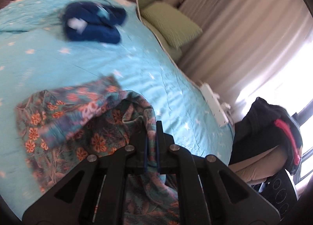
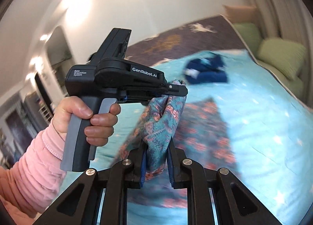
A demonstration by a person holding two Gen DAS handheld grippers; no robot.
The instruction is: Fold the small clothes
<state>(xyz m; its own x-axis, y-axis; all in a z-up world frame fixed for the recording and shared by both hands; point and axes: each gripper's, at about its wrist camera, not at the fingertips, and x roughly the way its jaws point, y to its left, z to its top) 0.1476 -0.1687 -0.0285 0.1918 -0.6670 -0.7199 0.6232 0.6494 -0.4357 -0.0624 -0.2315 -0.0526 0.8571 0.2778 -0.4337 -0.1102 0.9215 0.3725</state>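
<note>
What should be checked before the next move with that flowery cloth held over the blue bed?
1. Left gripper clamped on the teal floral-print fabric garment: ok, cloth sits between its shut fingers.
2. Right gripper clamped on the same garment: ok, a bunched fold fills its jaws.
3. Both grips on matching edges: cannot tell, the cloth is bunched and blurred.
4. Garment lifted clear of the light blue star-patterned bedspread: not ok, part lies on it.
5. Crumpled dark blue garment out of the way: ok, it lies apart, farther up the bed.
</note>
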